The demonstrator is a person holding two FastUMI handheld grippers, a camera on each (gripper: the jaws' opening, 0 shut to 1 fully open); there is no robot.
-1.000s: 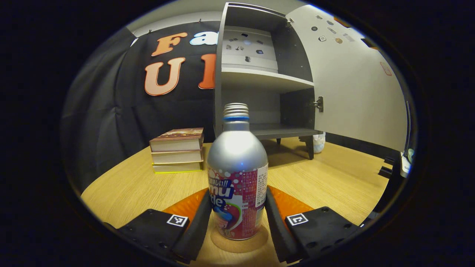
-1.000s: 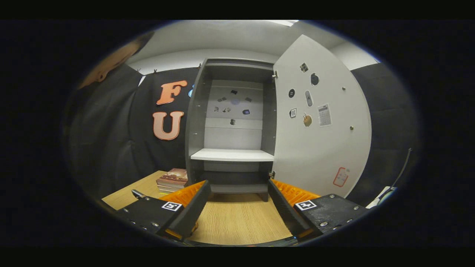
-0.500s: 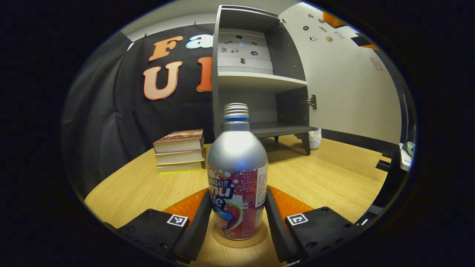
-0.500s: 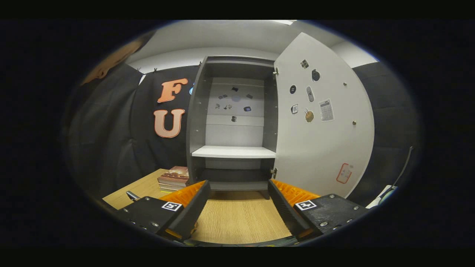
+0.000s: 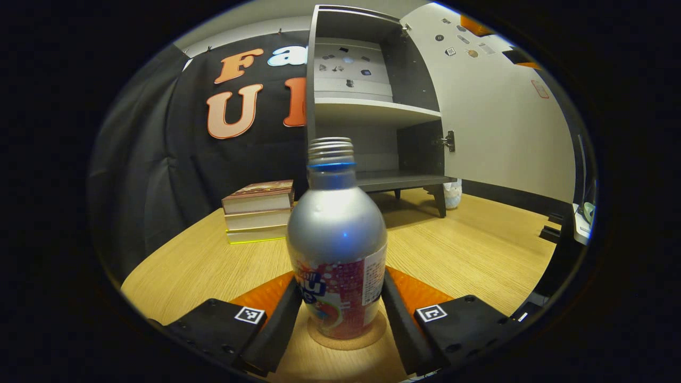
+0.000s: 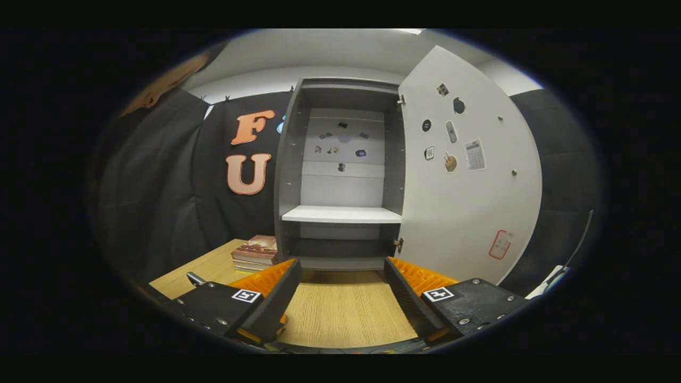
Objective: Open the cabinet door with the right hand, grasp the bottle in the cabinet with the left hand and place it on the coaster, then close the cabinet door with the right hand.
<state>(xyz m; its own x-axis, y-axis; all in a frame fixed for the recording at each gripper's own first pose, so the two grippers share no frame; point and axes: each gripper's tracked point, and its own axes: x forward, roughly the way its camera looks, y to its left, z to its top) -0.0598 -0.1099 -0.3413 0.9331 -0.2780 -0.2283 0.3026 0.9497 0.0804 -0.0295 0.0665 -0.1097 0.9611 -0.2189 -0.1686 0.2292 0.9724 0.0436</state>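
1. The left gripper (image 5: 336, 314) clasps the bottle (image 5: 336, 250) on both sides; the bottle stands upright on the coaster (image 5: 347, 339).
2. The right gripper (image 6: 340, 306) is spread, nothing between its fingers, over the table (image 6: 340, 314).
3. At twelve o'clock, the cabinet (image 6: 340, 175) is open, both shelves bare, its door (image 6: 468, 181) swung toward two o'clock.
4. Books (image 5: 259, 210) sit stacked at ten o'clock of the bottle.

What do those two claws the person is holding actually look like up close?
Each claw, left and right, has two long flat fingers that widen toward the camera. Behind them sit ribbed orange panels and chunky black screw-studded blocks, each carrying a small square black-and-white marker. They look like a matching pair.
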